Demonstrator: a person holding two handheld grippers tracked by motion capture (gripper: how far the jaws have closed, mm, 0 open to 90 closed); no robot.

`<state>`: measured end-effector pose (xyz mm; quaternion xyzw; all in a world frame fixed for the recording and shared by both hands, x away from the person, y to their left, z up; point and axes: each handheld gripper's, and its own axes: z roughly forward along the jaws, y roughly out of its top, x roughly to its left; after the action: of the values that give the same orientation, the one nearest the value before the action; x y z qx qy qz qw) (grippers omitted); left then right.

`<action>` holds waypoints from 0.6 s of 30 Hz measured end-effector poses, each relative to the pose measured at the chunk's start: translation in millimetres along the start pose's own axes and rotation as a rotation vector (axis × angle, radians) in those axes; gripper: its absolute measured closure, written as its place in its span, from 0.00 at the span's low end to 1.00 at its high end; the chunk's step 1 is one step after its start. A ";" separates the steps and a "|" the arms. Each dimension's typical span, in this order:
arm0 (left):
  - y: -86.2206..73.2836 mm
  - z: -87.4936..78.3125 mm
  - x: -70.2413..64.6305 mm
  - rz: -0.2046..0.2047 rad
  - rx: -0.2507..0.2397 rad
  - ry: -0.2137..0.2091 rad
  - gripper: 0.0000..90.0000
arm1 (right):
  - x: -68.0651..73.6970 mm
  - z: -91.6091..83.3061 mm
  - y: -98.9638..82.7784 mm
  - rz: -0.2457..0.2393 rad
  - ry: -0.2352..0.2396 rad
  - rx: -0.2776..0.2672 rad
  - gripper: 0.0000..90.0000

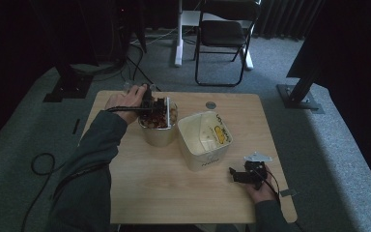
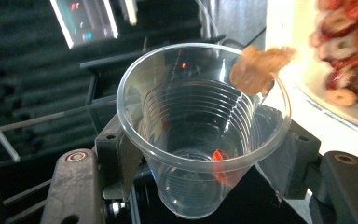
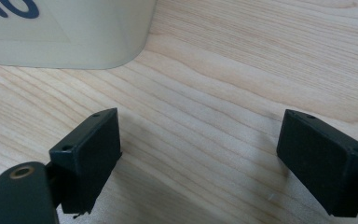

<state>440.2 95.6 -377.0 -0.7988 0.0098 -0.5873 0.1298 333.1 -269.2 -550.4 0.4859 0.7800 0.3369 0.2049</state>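
The clear plastic cup (image 2: 200, 135) sits clamped between the left gripper's (image 1: 160, 107) jaws, tipped over the round tub (image 1: 158, 135) of what looks like dried fruit. The right gripper (image 3: 198, 154) rests open on the table (image 3: 242, 60), near the cream bin (image 1: 204, 147).

A light wooden table (image 1: 174, 193) carries two tubs. A round tub (image 1: 157, 133) of reddish snacks stands near the far left edge; a cream square tub (image 1: 204, 147) stands beside it, nearer the middle. A grey disc (image 1: 211, 105) sits by the far edge.
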 end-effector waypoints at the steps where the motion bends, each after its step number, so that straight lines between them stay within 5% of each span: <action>1: 0.8 0.7 -1.3 0.017 0.017 0.012 0.41 | 0.0 0.0 0.0 0.000 0.000 0.000 0.14; 10: 2.0 0.6 1.6 -0.021 0.004 -0.004 0.40 | 0.0 0.0 0.0 0.000 0.000 0.000 0.14; 18: -2.3 -0.2 5.0 -0.128 -0.043 -0.044 0.40 | 0.0 0.0 0.0 0.000 0.000 0.000 0.14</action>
<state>441.3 97.0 -371.8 -0.8130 -0.0317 -0.5765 0.0748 333.1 -269.2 -550.4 0.4859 0.7801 0.3368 0.2048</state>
